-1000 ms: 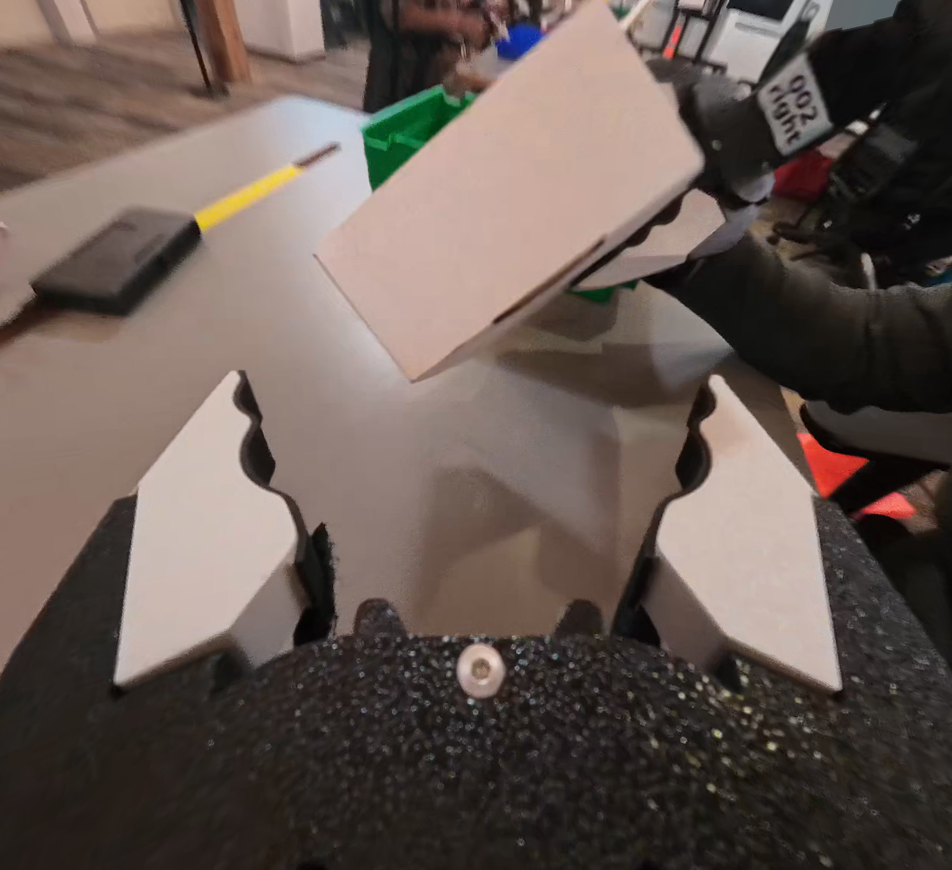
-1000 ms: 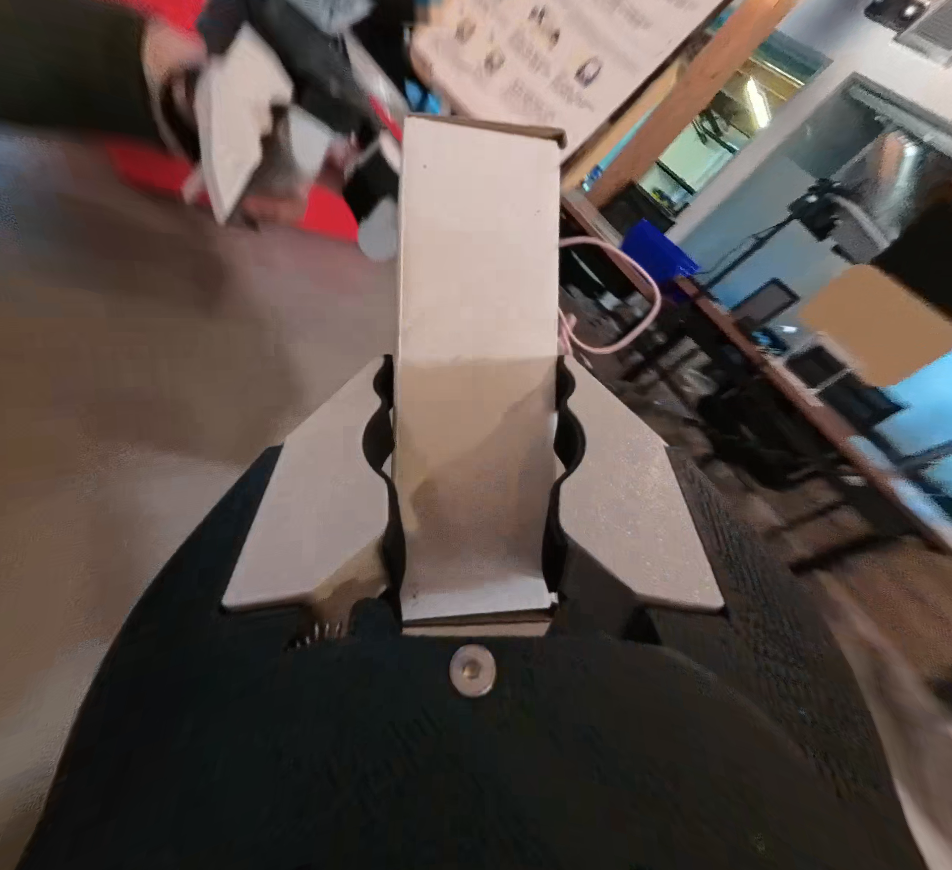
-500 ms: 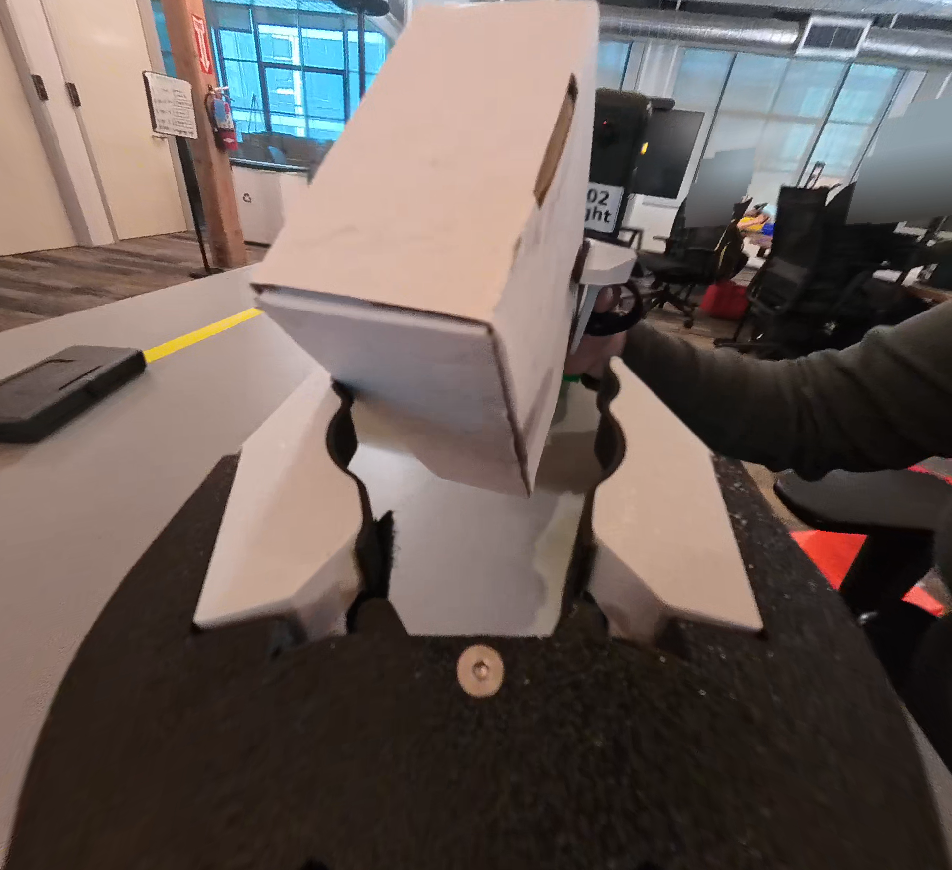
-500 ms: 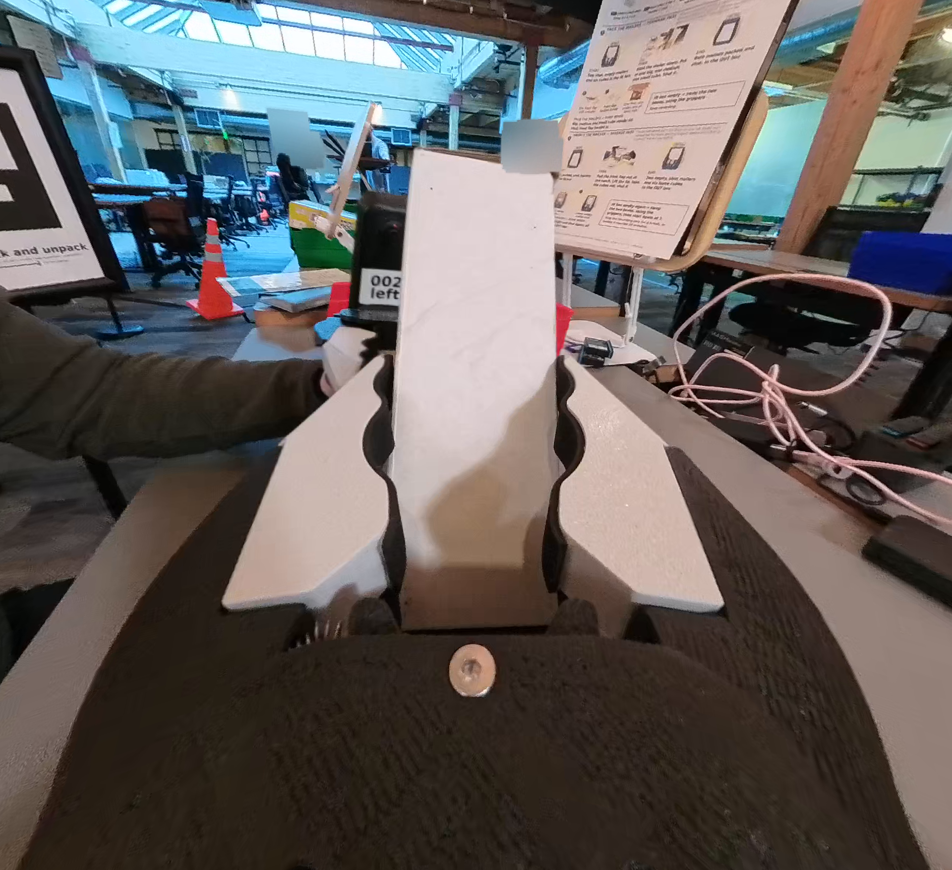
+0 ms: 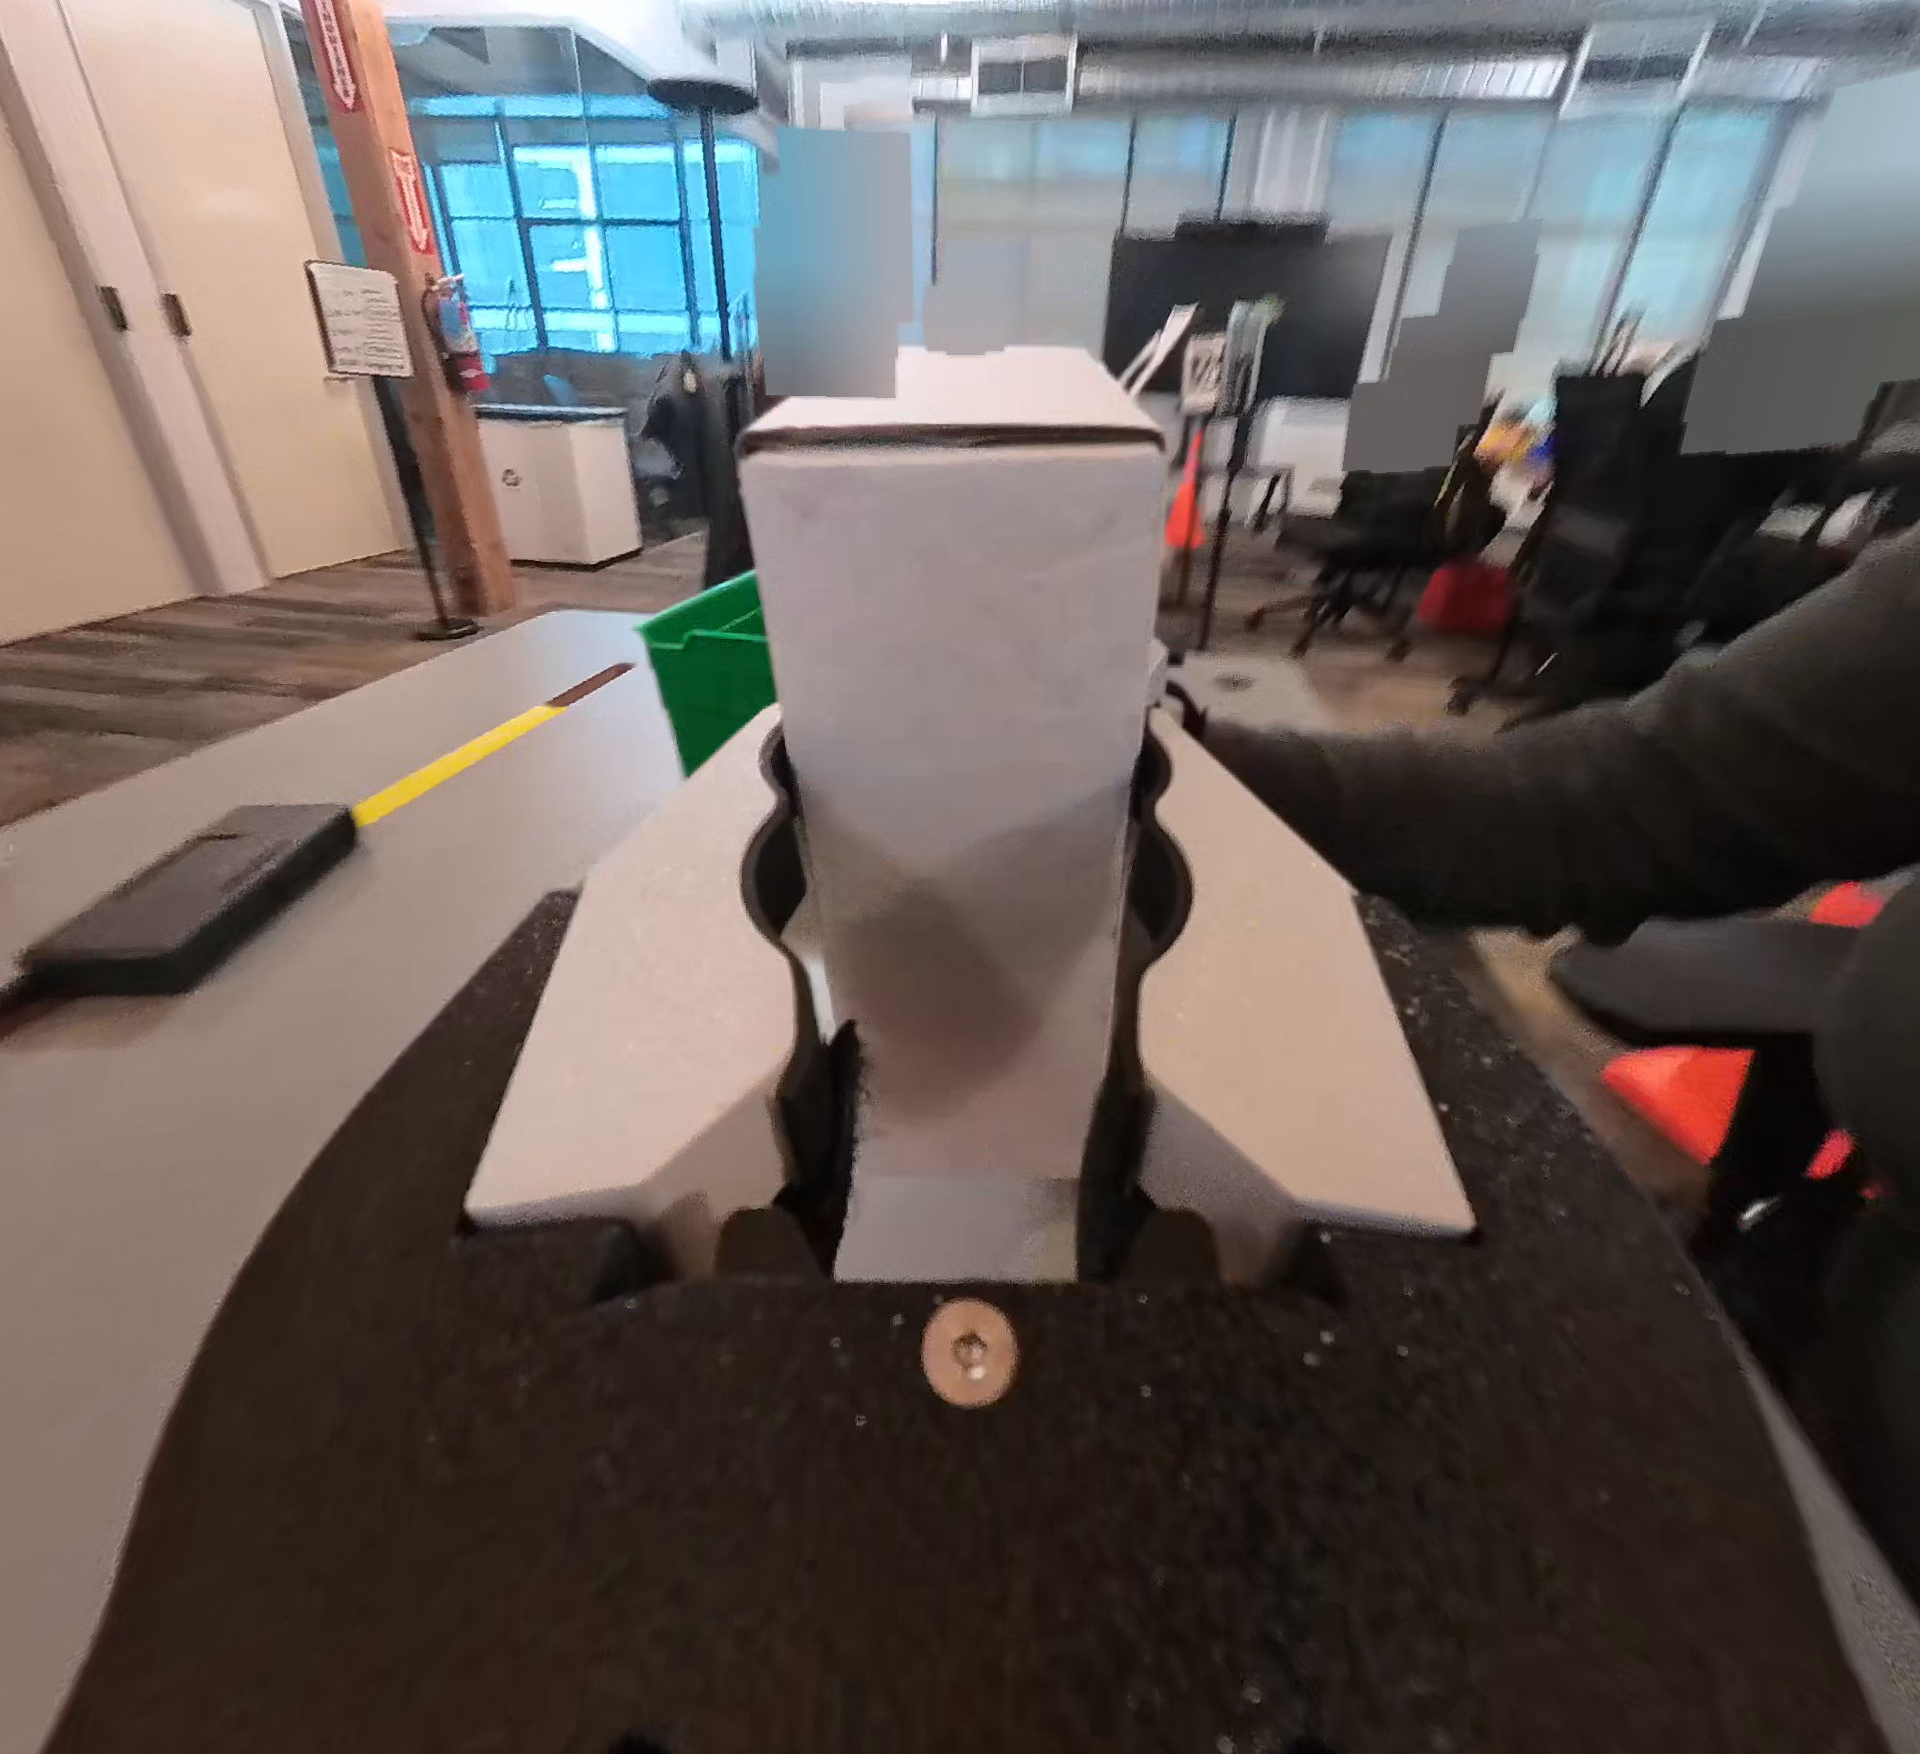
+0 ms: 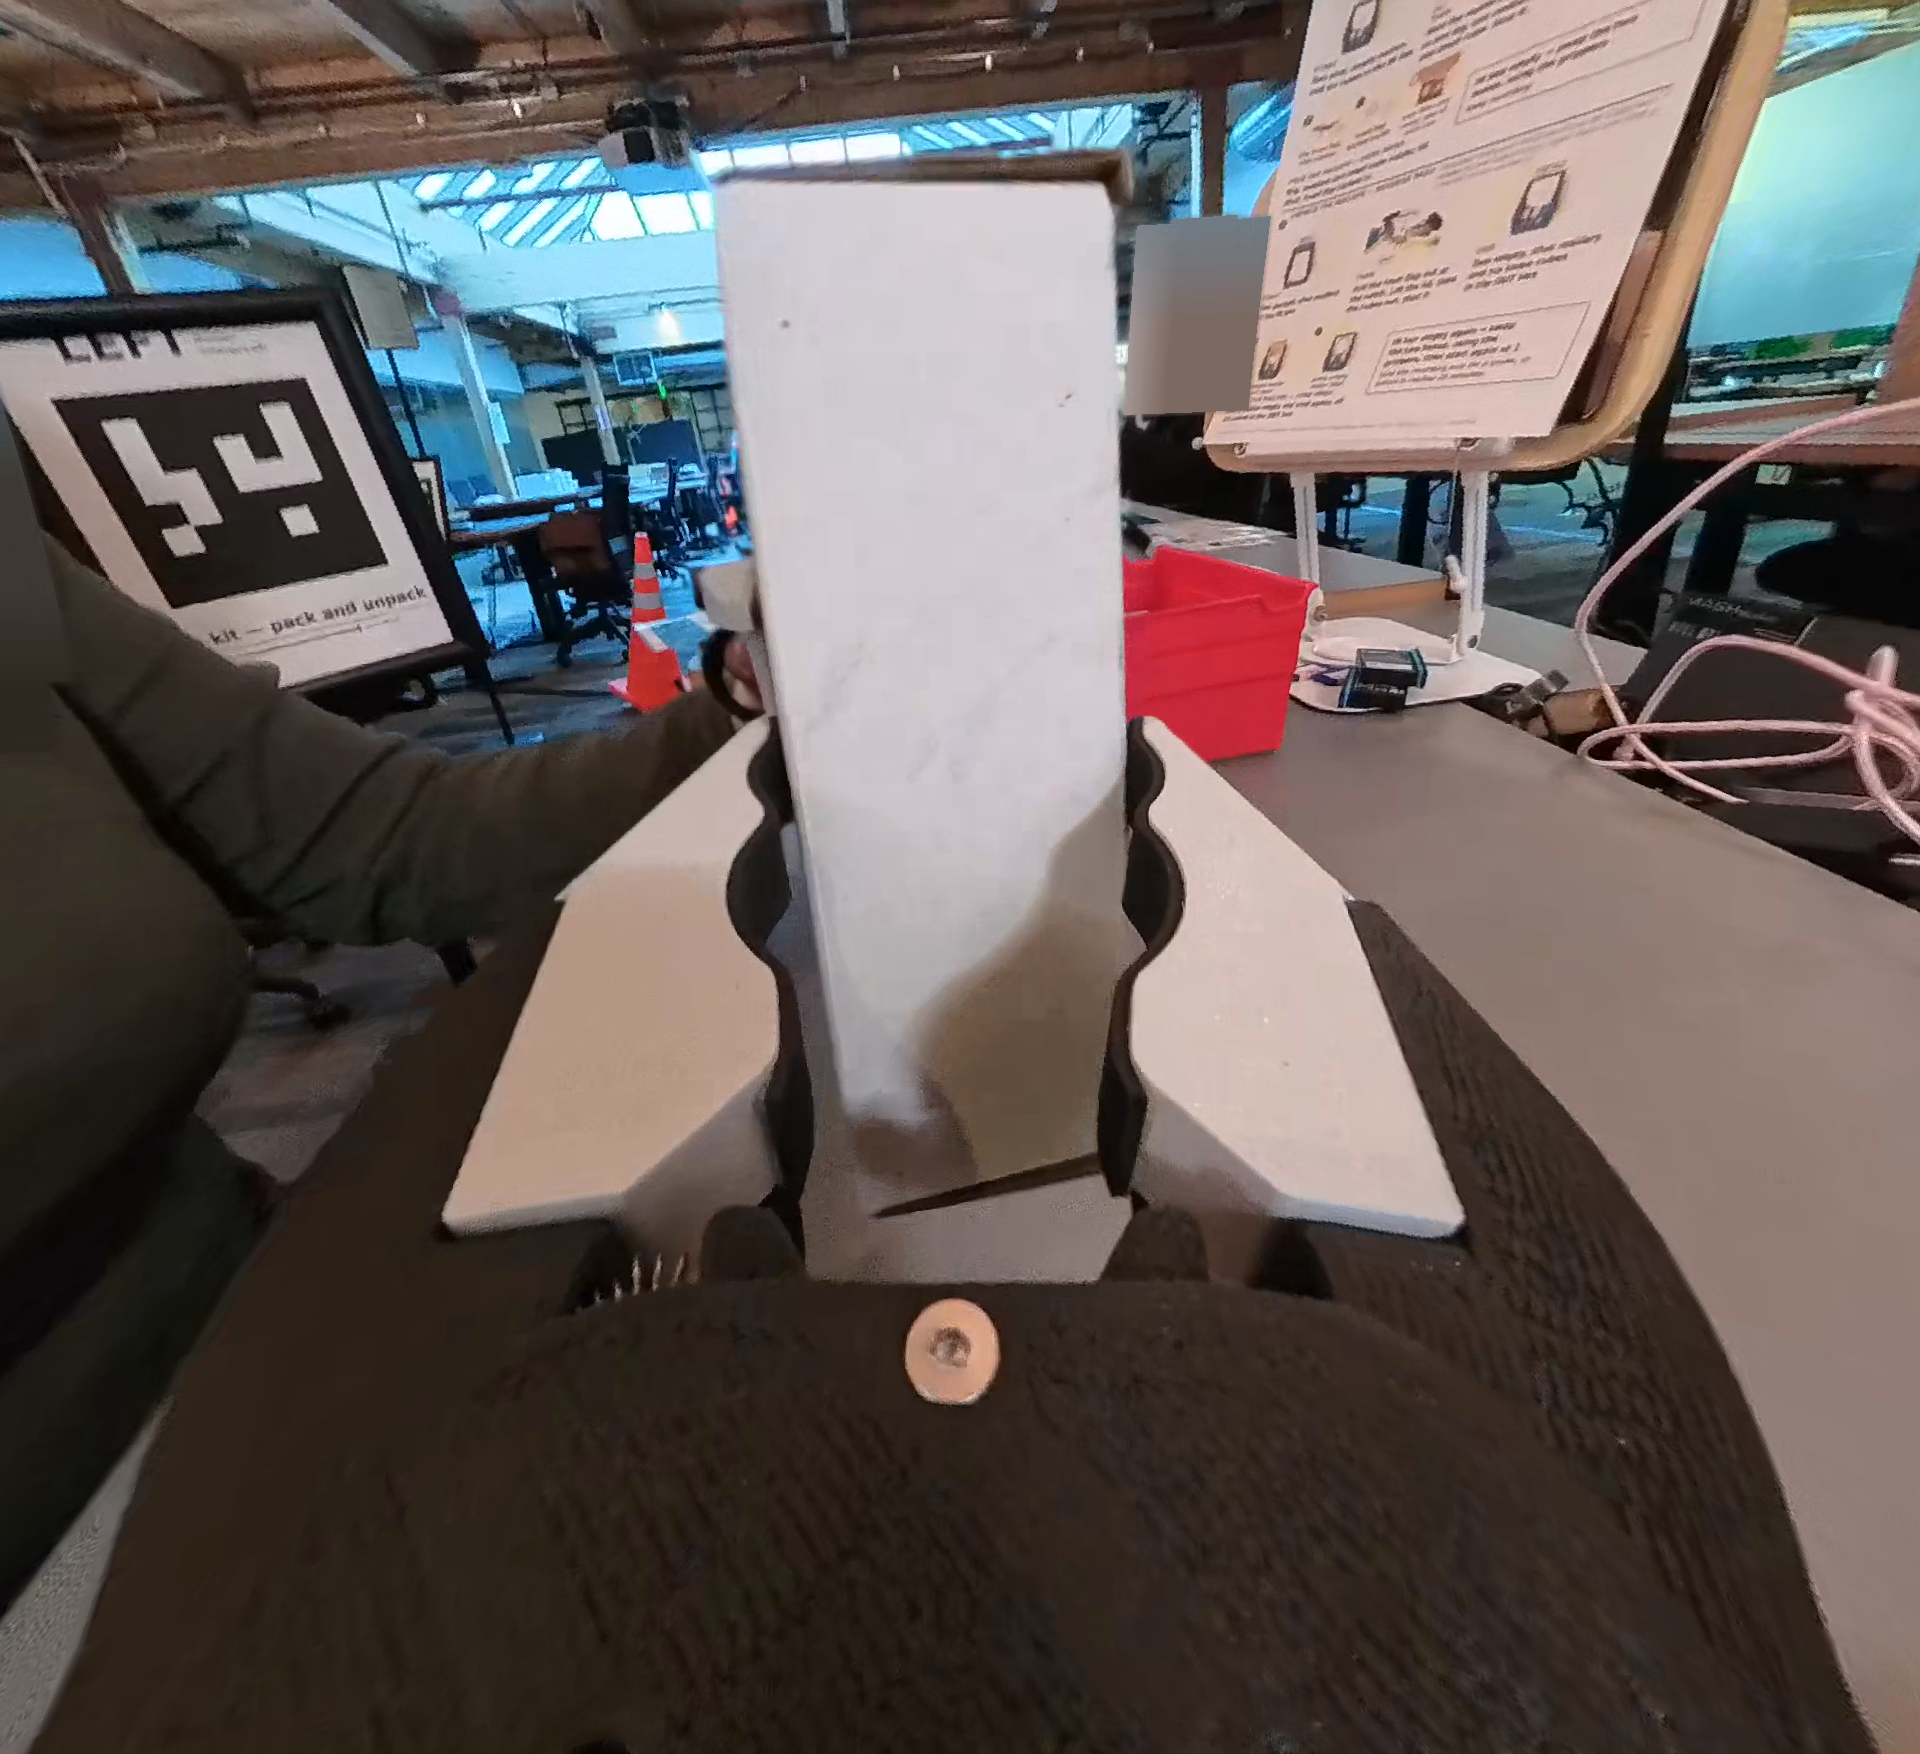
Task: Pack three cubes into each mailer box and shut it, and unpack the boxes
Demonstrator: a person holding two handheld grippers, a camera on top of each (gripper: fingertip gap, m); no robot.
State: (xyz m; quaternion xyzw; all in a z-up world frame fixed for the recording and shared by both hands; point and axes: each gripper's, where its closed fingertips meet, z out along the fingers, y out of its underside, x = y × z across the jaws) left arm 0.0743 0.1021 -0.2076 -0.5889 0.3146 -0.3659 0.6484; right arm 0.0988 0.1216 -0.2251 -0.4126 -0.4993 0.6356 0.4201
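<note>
Grey table [image 5: 312, 769]: black device [image 5: 187, 894], green bin [image 5: 707, 686], red bin [image 6: 1205, 665].

In the left wrist view, the mailer box [image 5: 951, 717] stood mid-frame between the fingers [image 5: 665, 1008], a bin [image 5: 707, 676] behind it at left, a flat device [image 5: 187, 894] on the table [image 5: 260, 1133] at far left.

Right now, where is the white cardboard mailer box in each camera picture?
Left wrist view: the white cardboard mailer box stands up in the middle, pinched between the left gripper fingers, with a green plastic bin behind it.
Right wrist view: the box fills the middle, clamped in the right gripper, with a red plastic bin behind it.
Shared landmark: the grey table.
</note>
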